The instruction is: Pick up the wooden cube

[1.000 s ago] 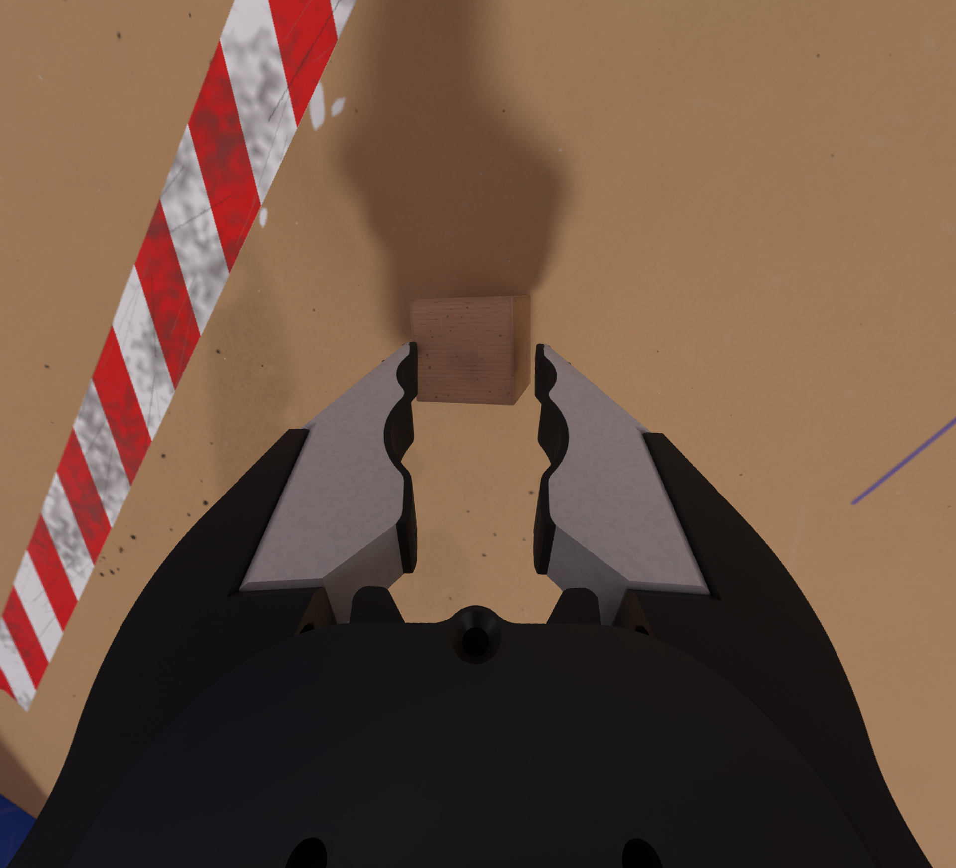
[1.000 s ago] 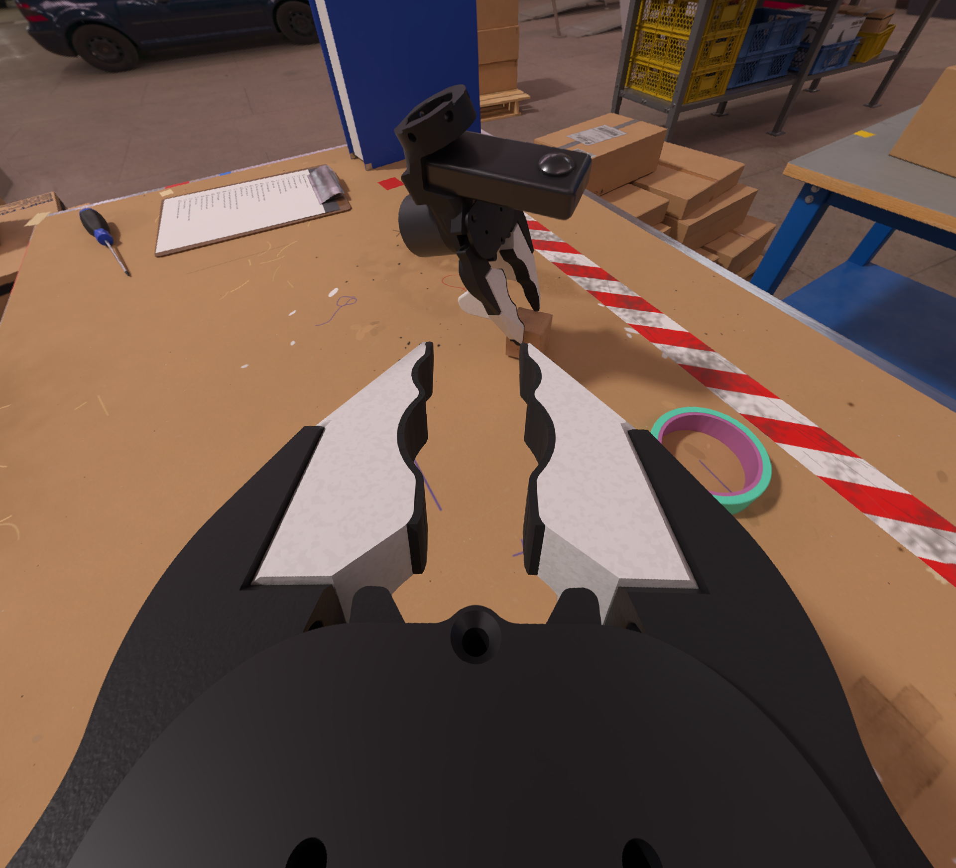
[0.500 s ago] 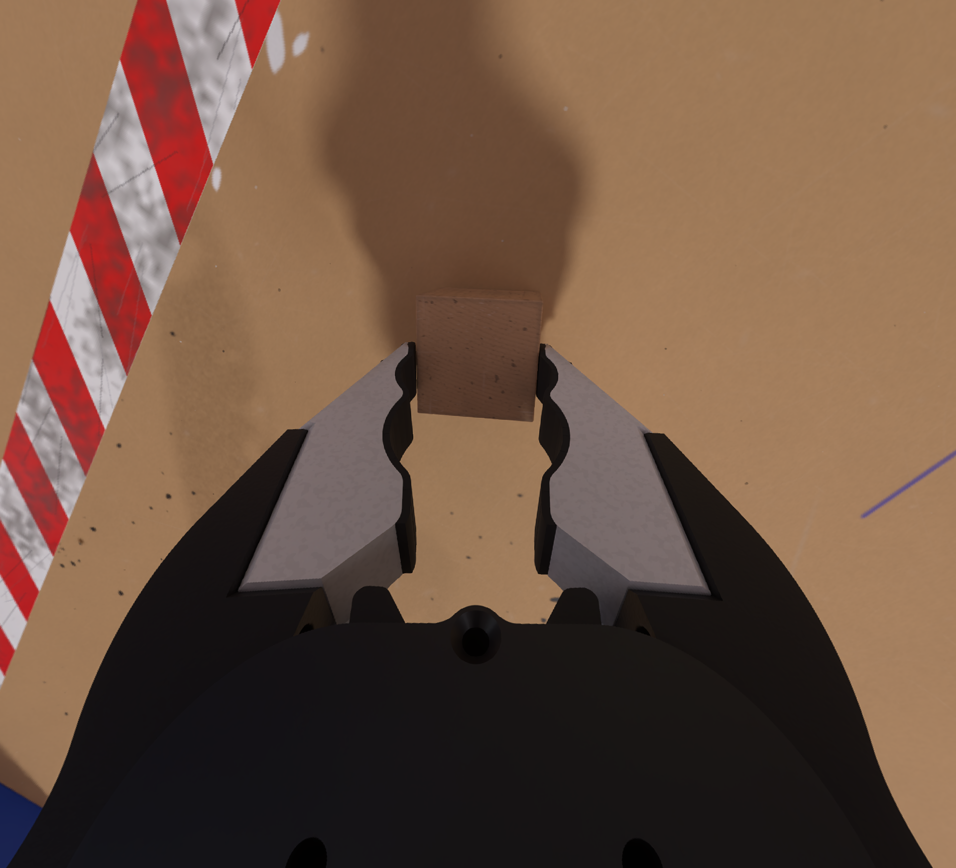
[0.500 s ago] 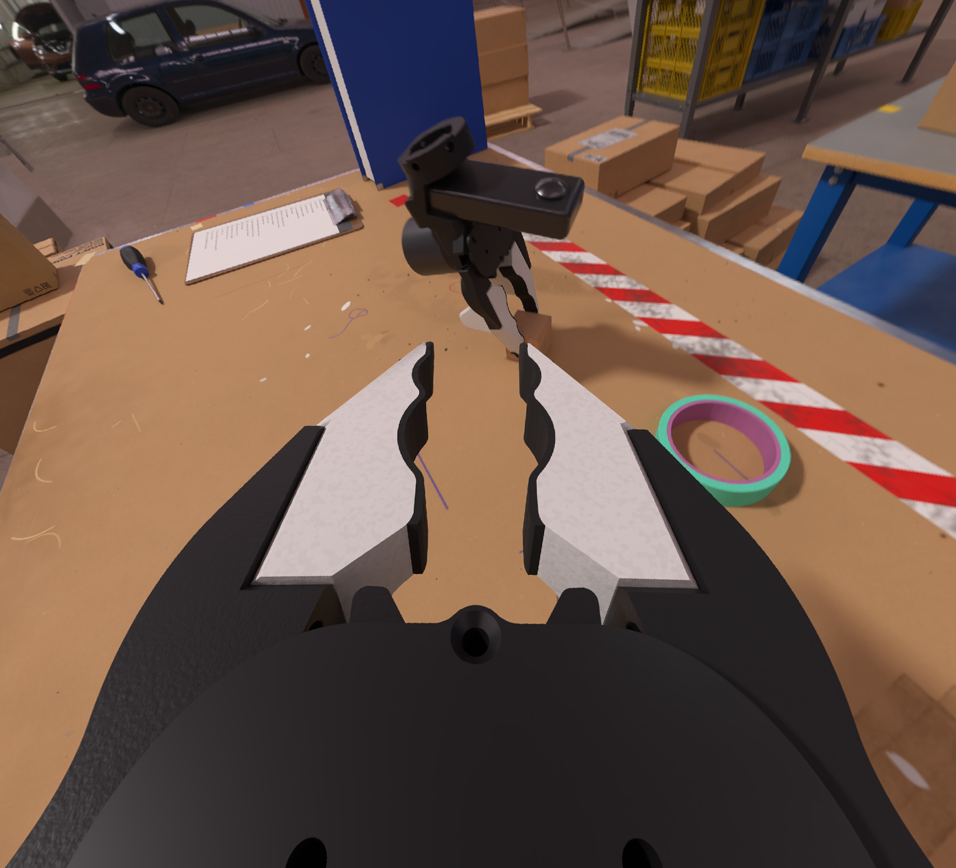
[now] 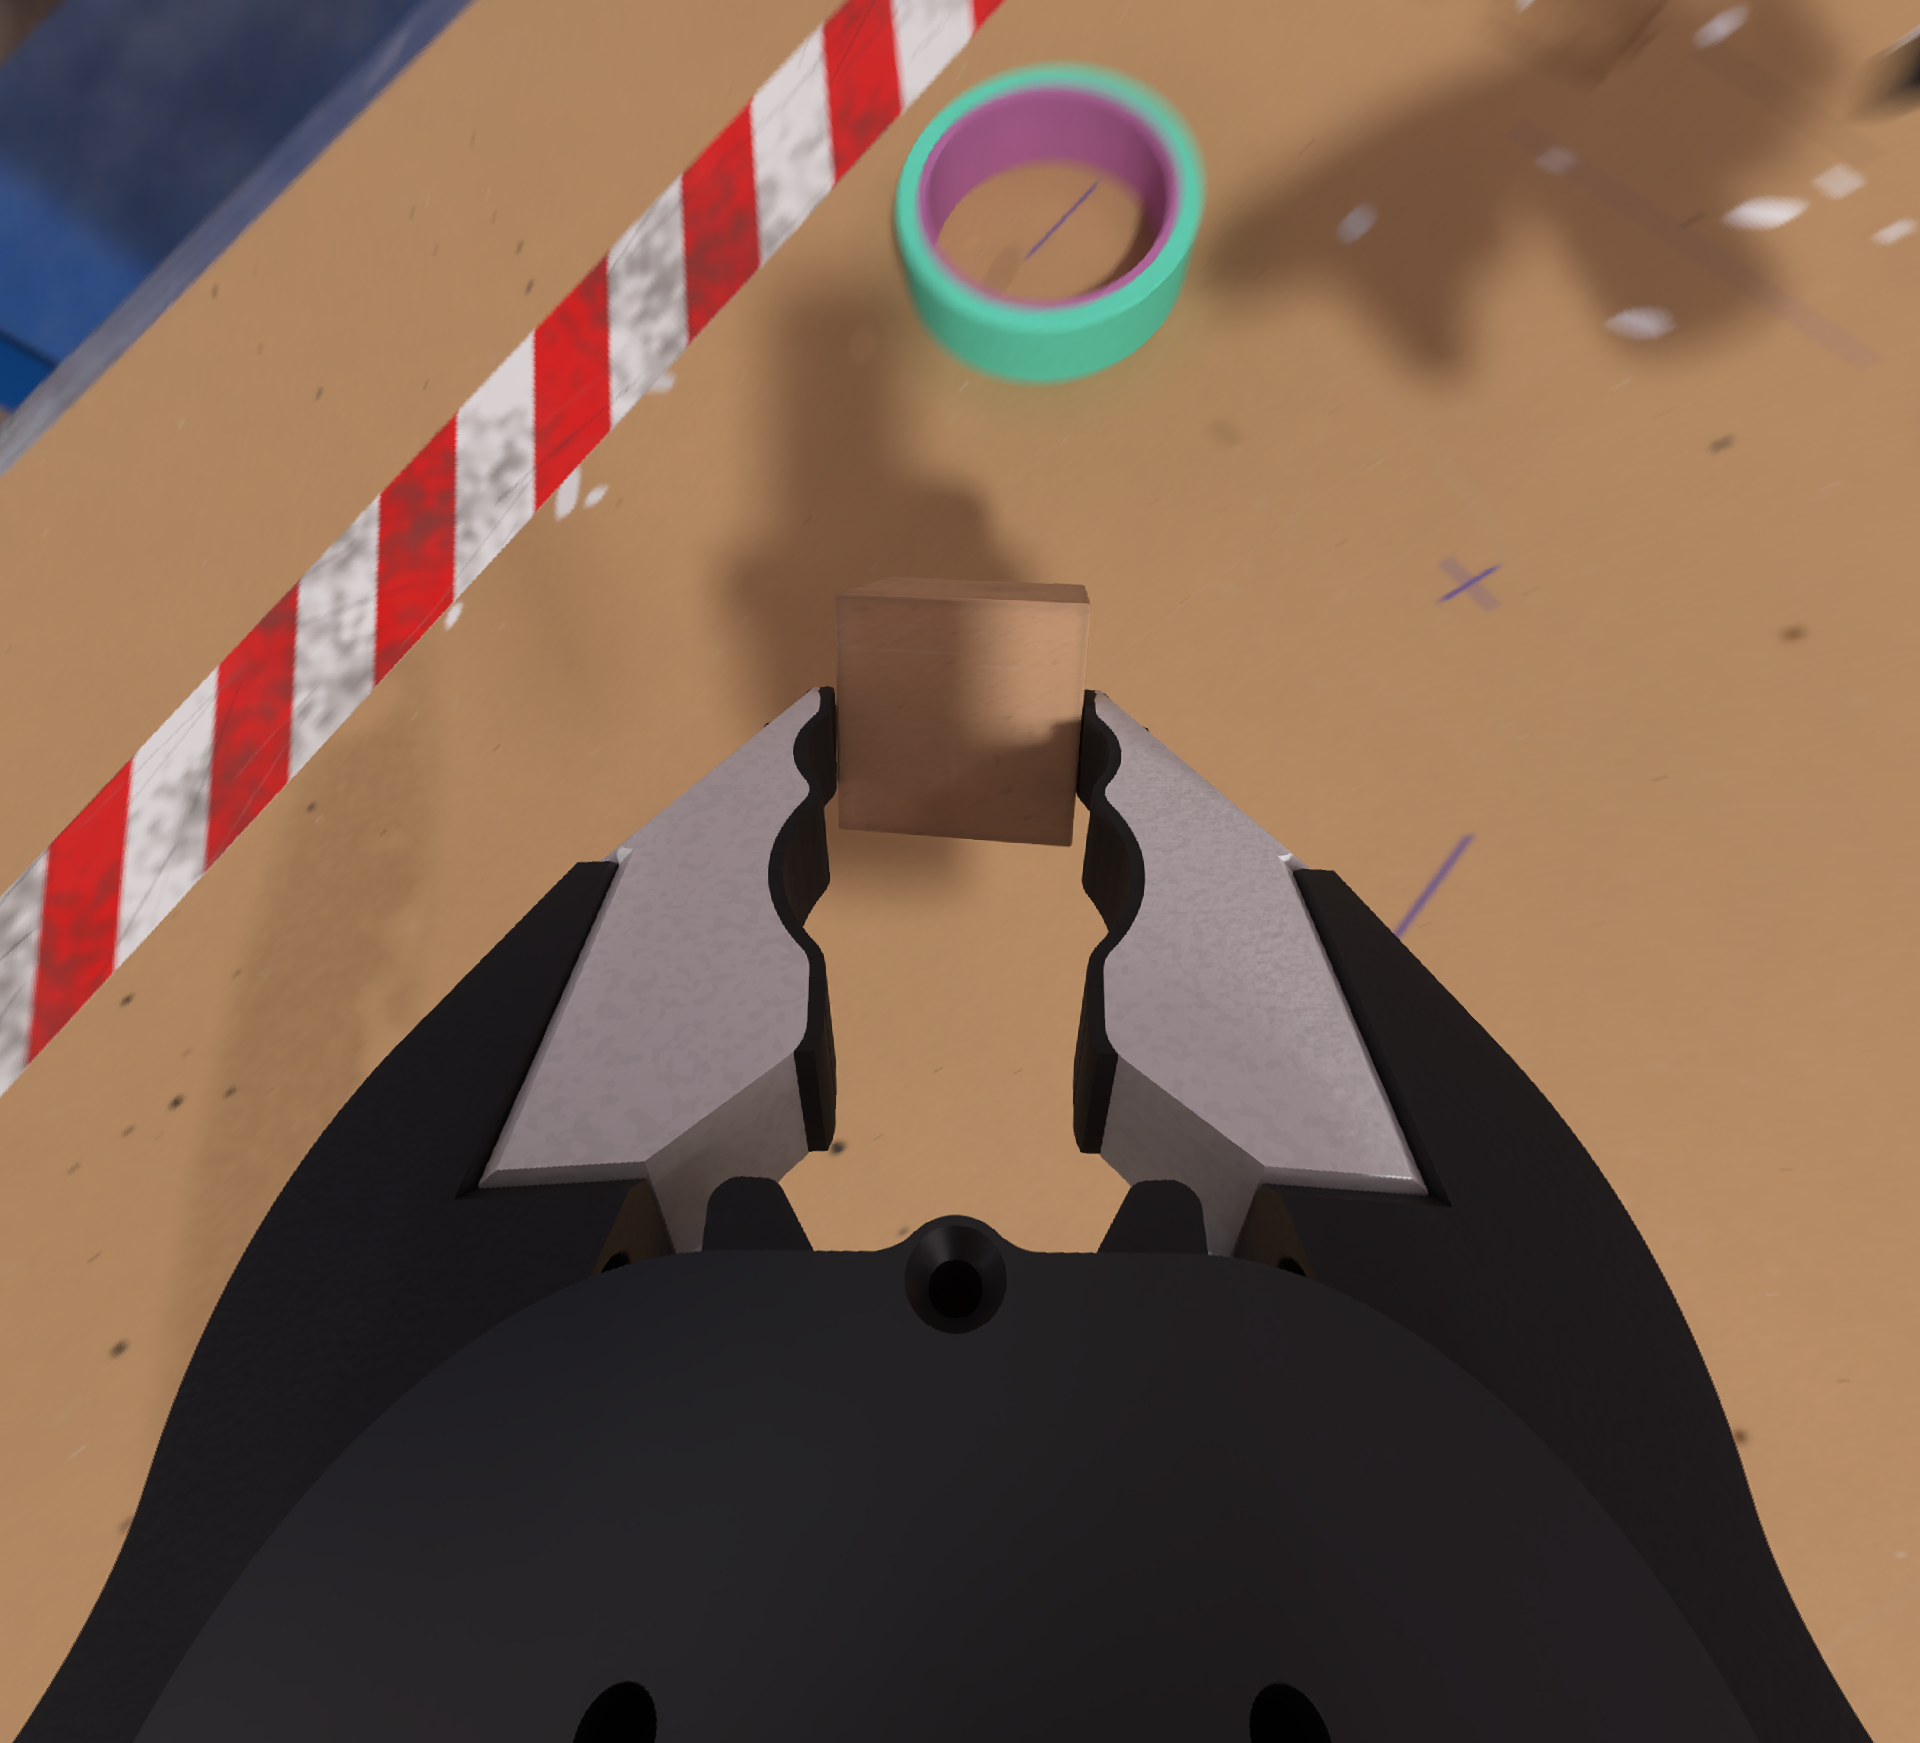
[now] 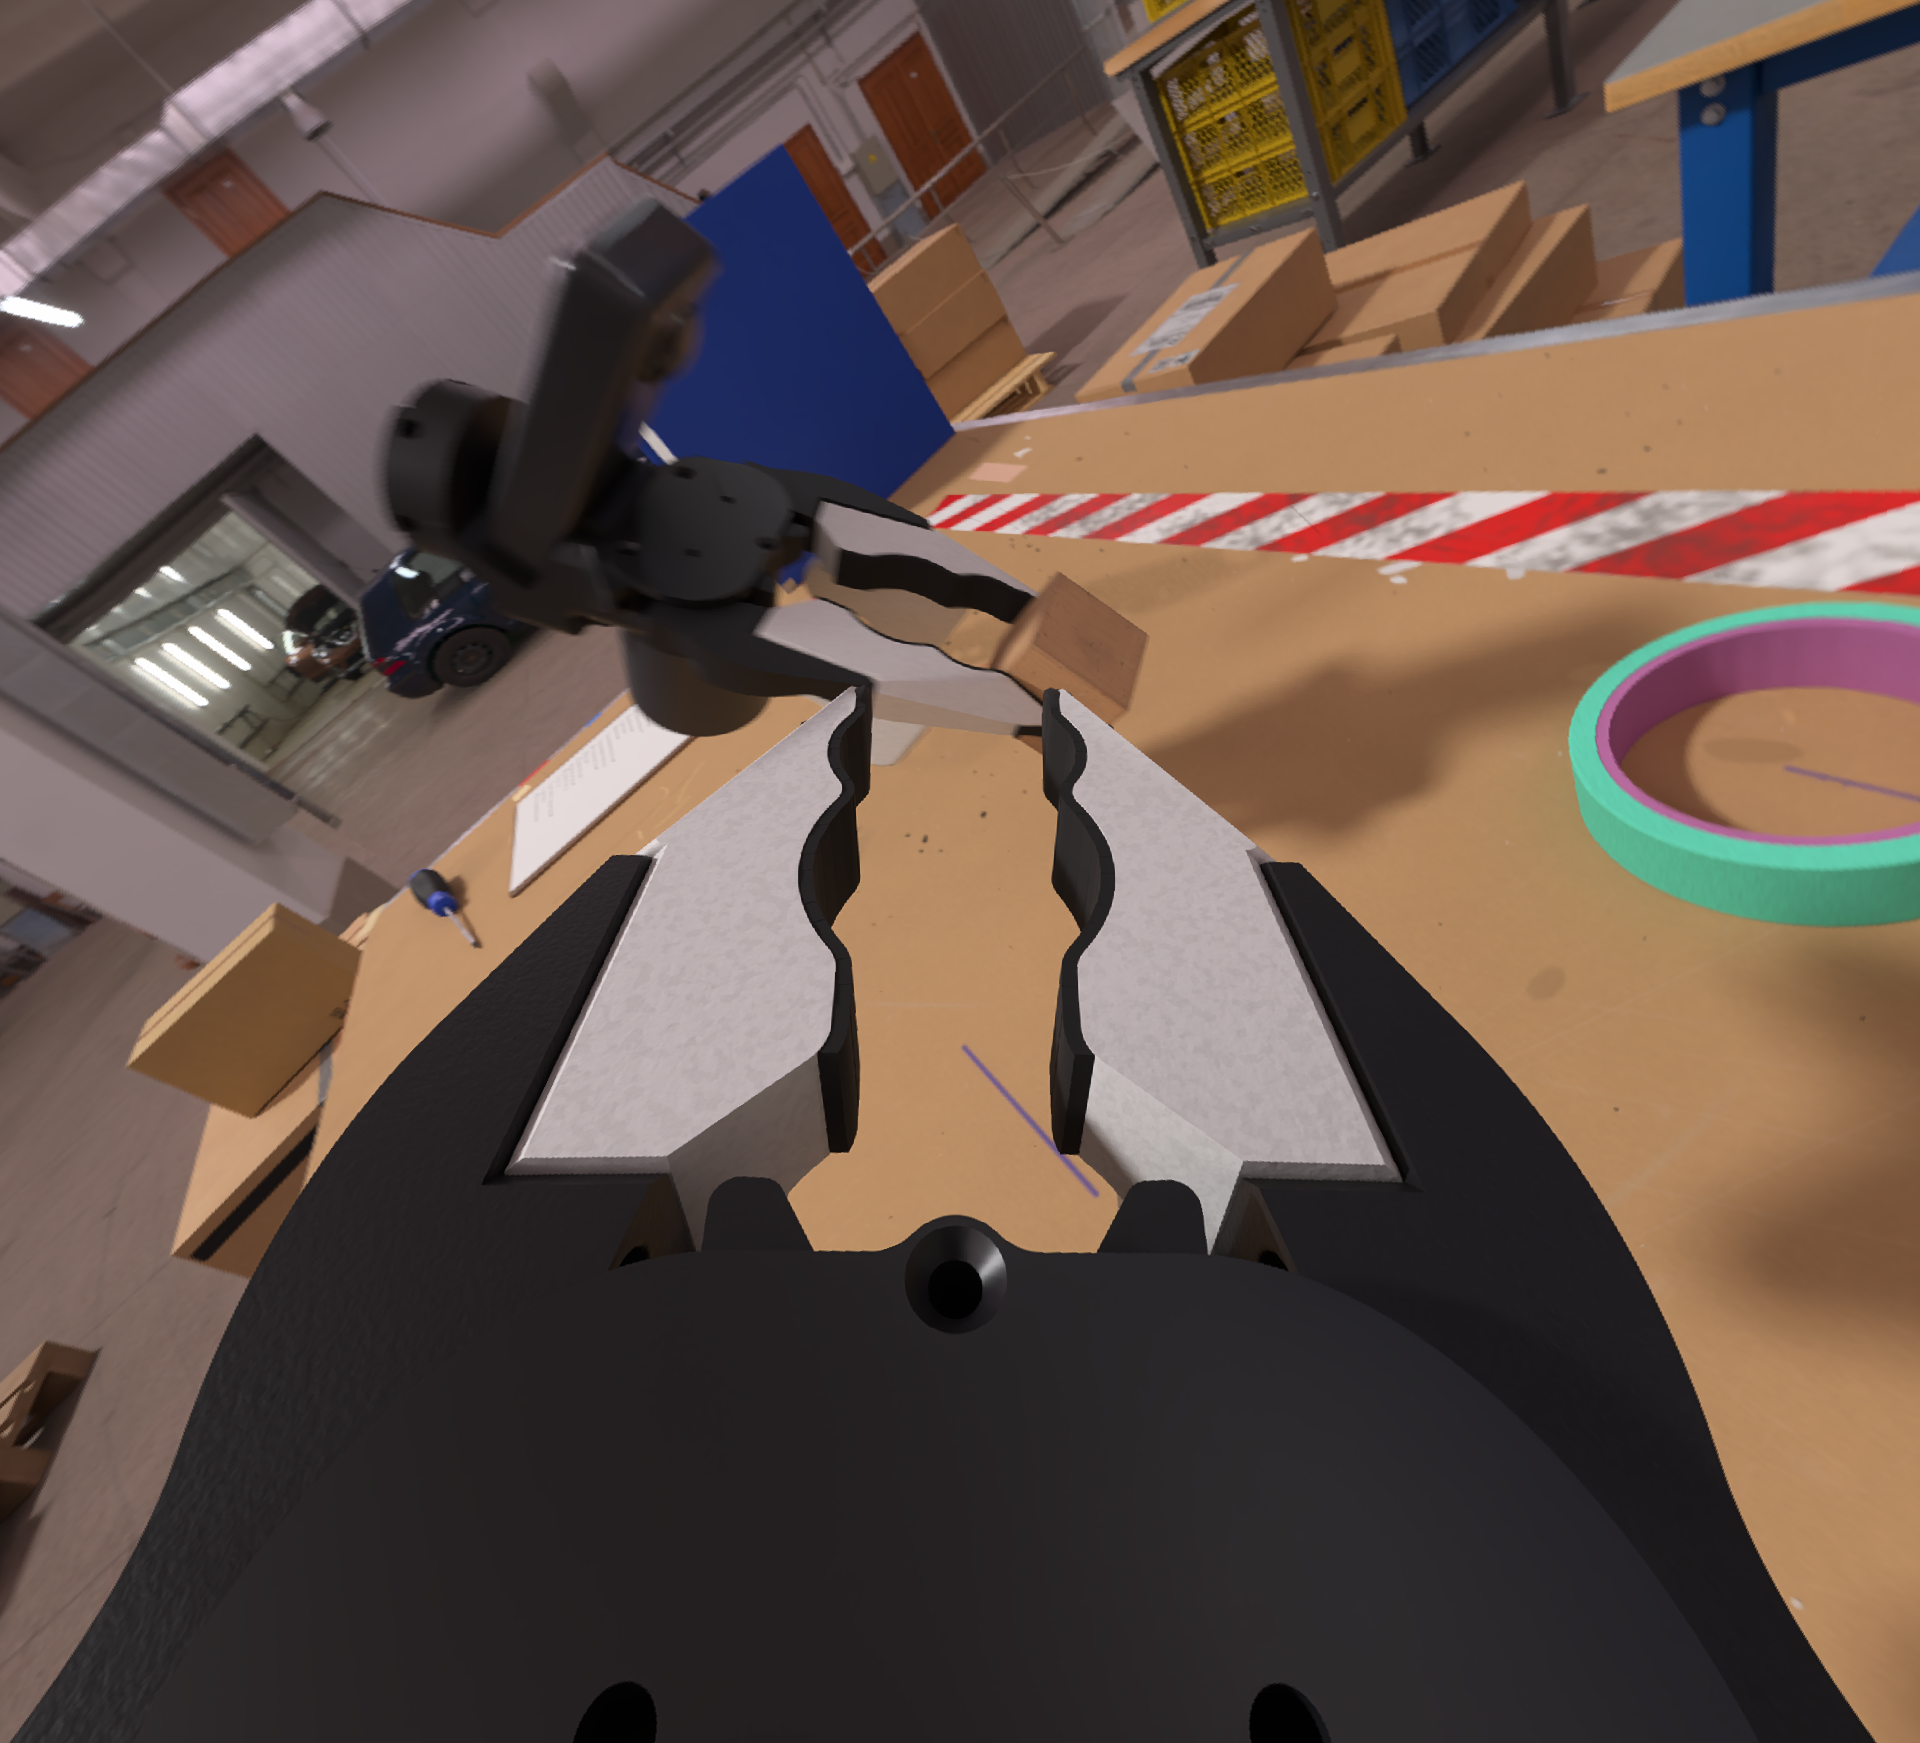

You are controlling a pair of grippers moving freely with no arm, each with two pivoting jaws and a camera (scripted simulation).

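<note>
The wooden cube point(image 5: 958, 711) is a small plain light-brown block. My left gripper point(image 5: 958, 706) is shut on it, fingertips pressed to its two sides, and holds it above the brown tabletop with its shadow below. The right wrist view shows that gripper tilted, with the cube point(image 6: 1081, 649) at its tips clear of the table. My right gripper point(image 6: 951, 706) is open and empty, low over the table, pointing toward the left gripper point(image 6: 1023, 623).
A green and purple tape roll point(image 5: 1049, 223) lies beyond the cube; it also shows at the right in the right wrist view point(image 6: 1756, 758). A red-white striped band point(image 5: 540, 405) runs along the table edge point(image 5: 260, 166). A clipboard point(image 6: 587, 784) and screwdriver point(image 6: 442, 904) lie farther off.
My left gripper closed on the cube, then lifted and tilted with it; the tape roll came into its view. My right gripper rolled and moved nearer to the roll.
</note>
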